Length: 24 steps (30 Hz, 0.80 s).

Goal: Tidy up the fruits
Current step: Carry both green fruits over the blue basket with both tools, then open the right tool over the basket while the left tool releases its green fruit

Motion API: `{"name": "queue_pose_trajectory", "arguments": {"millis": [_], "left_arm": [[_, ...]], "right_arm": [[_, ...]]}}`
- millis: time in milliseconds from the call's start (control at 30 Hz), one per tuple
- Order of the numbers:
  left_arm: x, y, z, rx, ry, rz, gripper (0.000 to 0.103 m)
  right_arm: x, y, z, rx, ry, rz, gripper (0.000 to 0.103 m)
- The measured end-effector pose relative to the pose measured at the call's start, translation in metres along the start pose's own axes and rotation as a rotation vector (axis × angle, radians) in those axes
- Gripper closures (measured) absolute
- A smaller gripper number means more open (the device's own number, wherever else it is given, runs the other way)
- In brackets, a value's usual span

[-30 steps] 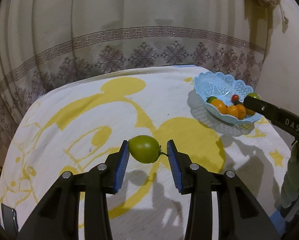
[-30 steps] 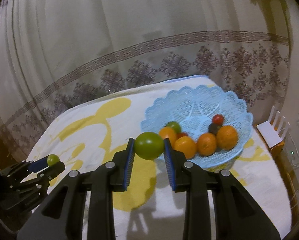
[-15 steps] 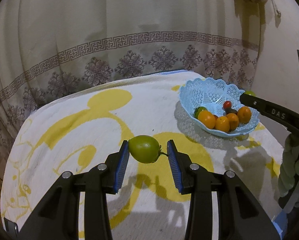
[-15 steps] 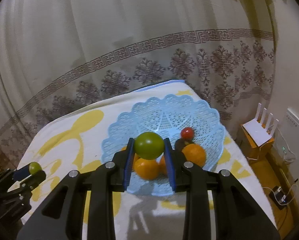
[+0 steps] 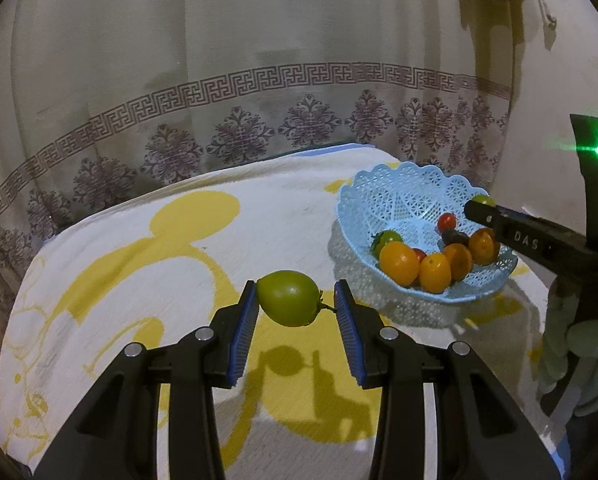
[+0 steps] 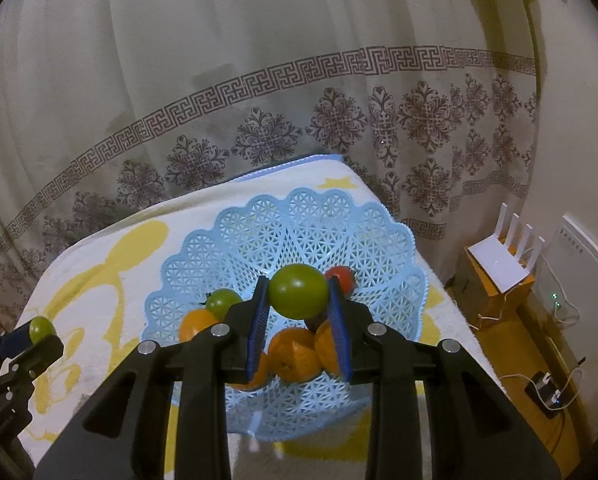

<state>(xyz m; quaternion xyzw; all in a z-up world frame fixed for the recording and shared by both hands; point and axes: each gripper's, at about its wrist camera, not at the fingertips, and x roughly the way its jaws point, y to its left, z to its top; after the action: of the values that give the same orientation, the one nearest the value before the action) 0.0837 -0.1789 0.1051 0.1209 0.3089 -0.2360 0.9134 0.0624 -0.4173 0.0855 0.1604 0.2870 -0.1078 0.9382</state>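
Several fruits are already gathered in the blue basket [image 6: 203, 280]. A round green tomato [image 6: 298, 290] is pinched in the right tool [image 6: 298, 312] above it; an oval green tomato [image 5: 289, 298], seemingly by its stem end, in the left tool [image 5: 295, 312].

In the lower middle of the frame the left claw [image 5: 296, 309] grips an oval green tomato [image 5: 289, 298], its stem touching the right pad. Below lies a white cloth with a yellow cartoon print [image 5: 171, 248]. At right, a pale blue lattice basket [image 5: 395, 192] holds oranges [image 5: 399, 263], a small red tomato [image 5: 446, 222] and a green one. The right claw [image 5: 479, 205] reaches over its rim from the right edge, carrying a green fruit [image 5: 483, 200].
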Motion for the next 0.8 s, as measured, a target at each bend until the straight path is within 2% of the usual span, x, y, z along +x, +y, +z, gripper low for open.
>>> {"name": "queue_pose_trajectory", "arguments": {"millis": [67, 133, 167, 267, 433, 600, 800], "left_arm": [[0.004, -0.003, 0.003, 0.002, 0.002, -0.007, 0.064], [0.009, -0.007, 0.006, 0.004, 0.004, -0.017, 0.064], [0.011, -0.008, 0.007, 0.005, 0.004, -0.023, 0.063], [0.016, -0.011, 0.010, 0.004, 0.006, -0.045, 0.063], [0.029, -0.015, 0.013, -0.020, 0.020, -0.091, 0.063], [0.039, -0.024, 0.018, -0.012, 0.027, -0.124, 0.063], [0.052, -0.034, 0.025, -0.012, 0.041, -0.159, 0.063]], "right_arm": [[0.002, -0.001, -0.001, 0.004, 0.004, 0.004, 0.072], [0.003, -0.002, -0.001, 0.015, 0.003, 0.013, 0.052], [0.001, -0.003, -0.001, 0.024, -0.007, 0.010, 0.035], [-0.013, -0.009, -0.001, 0.048, -0.079, -0.004, 0.035], [-0.028, -0.029, 0.000, 0.134, -0.128, -0.025, 0.034], [-0.032, -0.049, -0.006, 0.221, -0.132, -0.055, 0.034], [-0.032, -0.060, -0.011, 0.259, -0.126, -0.098, 0.034]]}}
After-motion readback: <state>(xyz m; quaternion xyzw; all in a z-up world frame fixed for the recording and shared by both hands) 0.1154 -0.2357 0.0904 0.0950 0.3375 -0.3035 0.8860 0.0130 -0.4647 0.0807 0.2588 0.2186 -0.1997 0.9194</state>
